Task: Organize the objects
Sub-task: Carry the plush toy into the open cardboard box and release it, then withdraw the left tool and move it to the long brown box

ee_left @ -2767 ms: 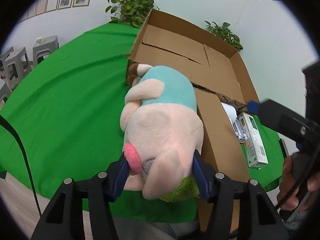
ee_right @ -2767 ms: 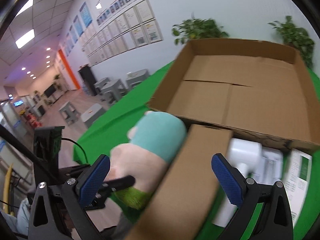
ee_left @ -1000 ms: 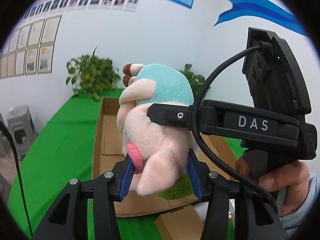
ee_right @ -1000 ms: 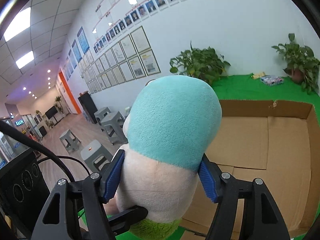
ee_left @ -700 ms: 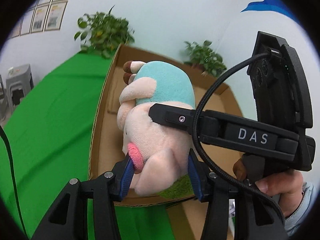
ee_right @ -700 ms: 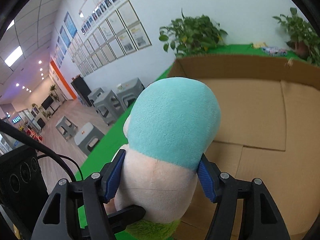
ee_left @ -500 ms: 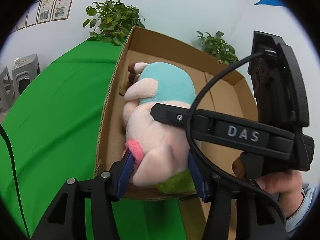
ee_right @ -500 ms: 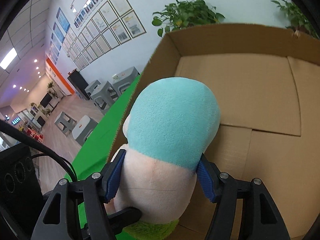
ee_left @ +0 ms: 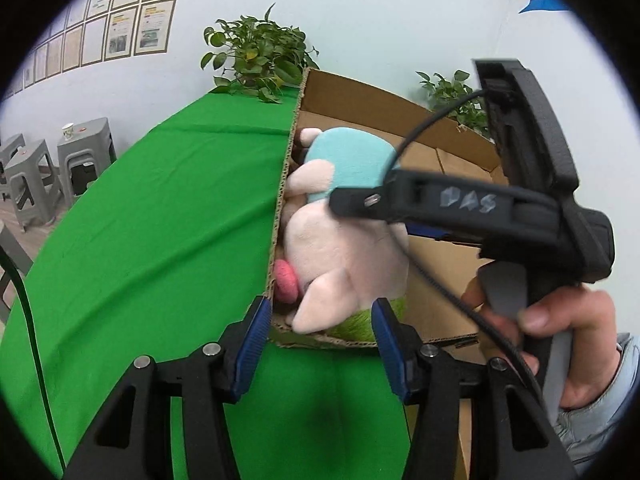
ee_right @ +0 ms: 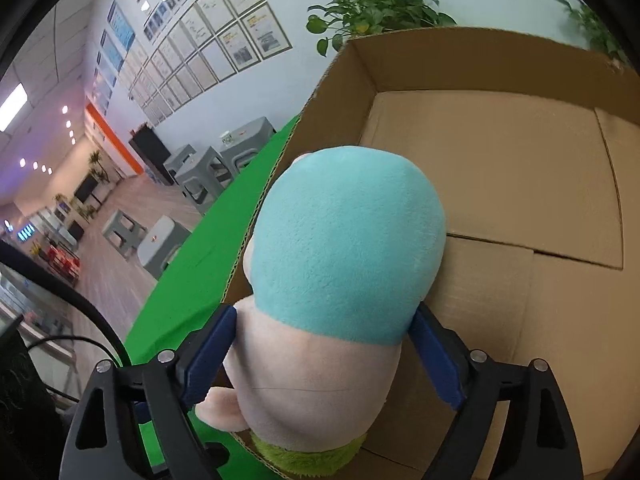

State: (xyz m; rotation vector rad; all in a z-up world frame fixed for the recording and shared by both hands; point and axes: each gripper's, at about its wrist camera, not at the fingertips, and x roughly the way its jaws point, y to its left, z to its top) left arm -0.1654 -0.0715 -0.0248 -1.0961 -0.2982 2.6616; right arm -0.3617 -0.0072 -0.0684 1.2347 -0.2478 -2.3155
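Observation:
A plush pig toy (ee_left: pixel 344 240), pink with a teal back and green base, sits inside the near left corner of an open cardboard box (ee_left: pixel 448 120). My right gripper (ee_right: pixel 326 344) is shut on the toy (ee_right: pixel 344 256), its blue pads pressing both sides. In the left wrist view the right gripper's black body (ee_left: pixel 500 208) lies across the toy. My left gripper (ee_left: pixel 318 340) is open, pulled back just outside the box's near wall, and its pads do not touch the toy.
The box stands on a green cloth-covered table (ee_left: pixel 160 240). Potted plants (ee_left: pixel 260 60) stand behind the box against a white wall. Grey stools (ee_left: pixel 52 176) stand on the floor to the left. A hand (ee_left: pixel 560 340) holds the right gripper.
Both grippers lowered the toy into the box's near left corner. The left gripper has let go and drawn back outside the box wall. The right gripper still holds the toy.

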